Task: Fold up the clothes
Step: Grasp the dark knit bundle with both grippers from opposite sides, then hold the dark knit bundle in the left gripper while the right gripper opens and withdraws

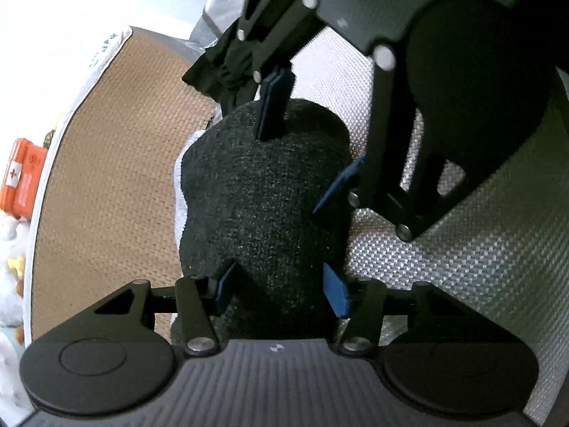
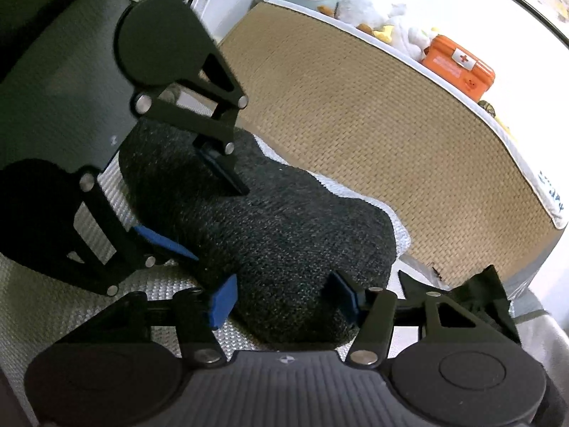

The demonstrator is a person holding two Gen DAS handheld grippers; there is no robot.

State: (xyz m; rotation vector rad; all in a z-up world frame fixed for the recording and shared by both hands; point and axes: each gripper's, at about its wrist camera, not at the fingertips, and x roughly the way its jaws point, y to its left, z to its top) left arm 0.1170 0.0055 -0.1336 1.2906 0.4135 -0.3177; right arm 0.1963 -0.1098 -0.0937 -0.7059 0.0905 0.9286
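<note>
Grippers, left and right, each clamped on dark grey knitted garment; uneven pull could slip the bulky fold loose.

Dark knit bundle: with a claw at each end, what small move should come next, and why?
Probably raise both together, level. The left claw and right claw each straddle one end of the dark knit bundle, pads pressing its sides, and it lies compact on the white woven cloth, so the fold looks done and ready to move.
</note>
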